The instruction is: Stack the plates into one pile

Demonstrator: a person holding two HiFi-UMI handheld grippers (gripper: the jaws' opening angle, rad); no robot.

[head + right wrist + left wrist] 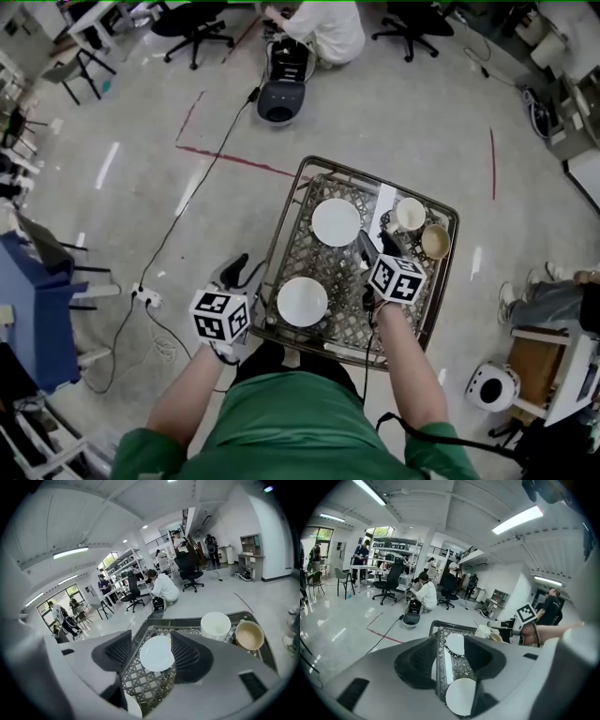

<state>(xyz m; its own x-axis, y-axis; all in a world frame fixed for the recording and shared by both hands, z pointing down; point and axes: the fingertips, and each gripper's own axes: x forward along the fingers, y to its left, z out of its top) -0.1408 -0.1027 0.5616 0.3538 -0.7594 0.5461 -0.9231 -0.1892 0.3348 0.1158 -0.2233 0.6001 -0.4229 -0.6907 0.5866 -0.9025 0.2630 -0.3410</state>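
Holds the left hand-held gripper point(242, 274) open and empty at lower left, just off the left edge of the desk point(339, 264), beside the near plate point(302, 301). Holds the right hand-held gripper point(373, 248) wide open and empty at centre right, just beside the far plate point(336, 222). Shows both plates flat and apart at centre frame, white cup point(410, 214) and tan cup point(434, 241) at the desk's upper right corner.

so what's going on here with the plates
A person holds two grippers at a dark lattice tray. The left gripper and right gripper are both open and empty. The near round white plate and the far round white plate lie apart on it, not yet stacked. A white cup and tan bowl stand beside them.
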